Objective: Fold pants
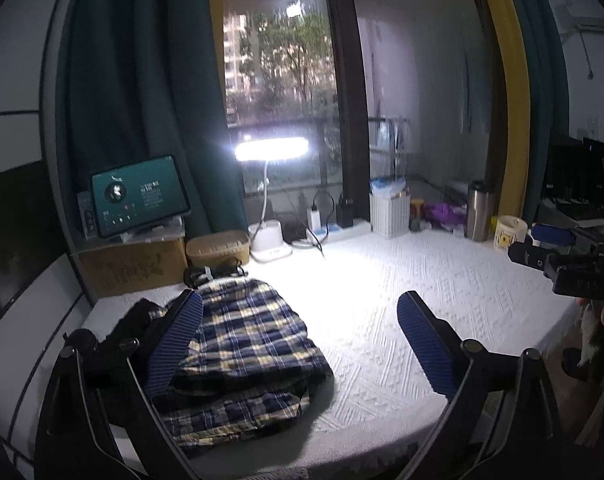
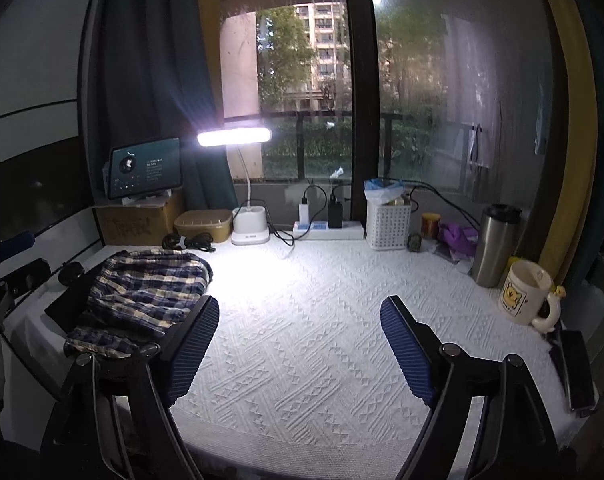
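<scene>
left gripper [image 1: 300, 330]: jaws hanging wide open, gripping nothing
right gripper [image 2: 300, 344]: jaws also gaping, nothing between them
pants [image 1: 246, 356]: plaid, sitting folded at lower left of the frame
tabletop [image 2: 322, 320]: white textured cover, lamp [image 2: 234, 137] glowing up top

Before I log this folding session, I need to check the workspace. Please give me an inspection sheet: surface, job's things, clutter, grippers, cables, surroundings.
Surface: white textured cloth covers the table, lit by the desk lamp.
Job's things: plaid pants lie in a folded bundle at the left side, over a dark item.
Clutter: tablet on a cardboard box, tan lidded box, white basket, steel tumbler, mug, along the back and right edges.
Grippers: left gripper open, empty; right gripper open, empty, above bare cloth.
Cables: power strip with two chargers; coiled black cable behind the pants.
Surroundings: window, dark curtain.
</scene>
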`<state>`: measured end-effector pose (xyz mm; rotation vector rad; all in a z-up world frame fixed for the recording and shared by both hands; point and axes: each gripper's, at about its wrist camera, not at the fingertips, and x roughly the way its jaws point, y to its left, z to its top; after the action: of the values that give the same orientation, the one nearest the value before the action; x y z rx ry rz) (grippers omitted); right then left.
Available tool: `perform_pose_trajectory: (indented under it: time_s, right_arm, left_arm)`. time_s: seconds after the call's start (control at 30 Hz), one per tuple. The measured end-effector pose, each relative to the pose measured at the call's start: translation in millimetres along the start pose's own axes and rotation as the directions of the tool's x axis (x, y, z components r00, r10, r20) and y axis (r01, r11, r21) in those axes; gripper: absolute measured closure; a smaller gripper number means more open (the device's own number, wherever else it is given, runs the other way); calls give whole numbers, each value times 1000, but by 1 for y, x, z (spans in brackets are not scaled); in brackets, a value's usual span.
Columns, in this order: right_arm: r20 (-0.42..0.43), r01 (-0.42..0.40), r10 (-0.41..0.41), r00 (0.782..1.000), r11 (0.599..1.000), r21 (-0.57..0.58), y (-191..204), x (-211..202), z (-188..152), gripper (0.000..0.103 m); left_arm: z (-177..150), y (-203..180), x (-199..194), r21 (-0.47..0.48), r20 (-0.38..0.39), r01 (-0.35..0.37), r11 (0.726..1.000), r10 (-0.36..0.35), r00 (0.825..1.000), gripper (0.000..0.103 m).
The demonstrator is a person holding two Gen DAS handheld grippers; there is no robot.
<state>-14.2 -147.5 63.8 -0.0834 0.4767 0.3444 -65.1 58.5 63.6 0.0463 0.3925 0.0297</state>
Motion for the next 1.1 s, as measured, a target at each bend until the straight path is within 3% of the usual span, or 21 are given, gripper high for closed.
perform_pose_trajectory:
  time_s: [0.13,0.57,0.73,1.1]
  right_arm:
    - [28,-9,10,1000,1000,-13,6,-12,6,18]
    - [155,13,-9,988,1000,-23,14,-50,17,1]
    - [180,67,-62,982,998,-20,15,-57,18,0]
    - [259,92,-87,962,996,-7,17,-77,23,0]
  left_arm:
    - [2,2,-7,-2,29,-23,1000,23,999,4]
    - [11,13,-32,-42,141,-104,994,109,984,1]
    - [11,17,-39,-57,176,-116,992,124,976,1]
    - [13,24,-48,-100,219,-125,987,145,965,1]
